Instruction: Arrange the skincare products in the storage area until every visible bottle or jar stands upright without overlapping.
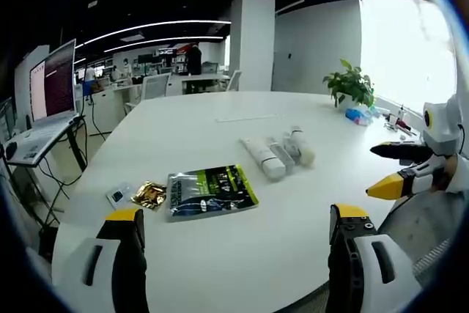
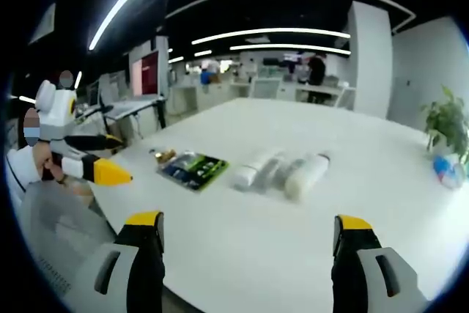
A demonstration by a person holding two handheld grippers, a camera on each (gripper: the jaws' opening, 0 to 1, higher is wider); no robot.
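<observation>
My left claw [image 1: 238, 236] hovers wide over the near counter [image 1: 220, 130] edge, holding nothing; my right claw [image 2: 245, 243] likewise wide, empty; three white tubes [image 1: 278, 152] lie flat, side by side, mid-counter, touching; green pouch [image 1: 211, 191] lies near them, gold sachet [image 1: 149, 195] just beside it; plant [image 1: 350, 84] at far edge.

print on green-black pouch [image 1: 211, 192] too small to read, laptop screen [image 1: 53, 82] text illegible
</observation>
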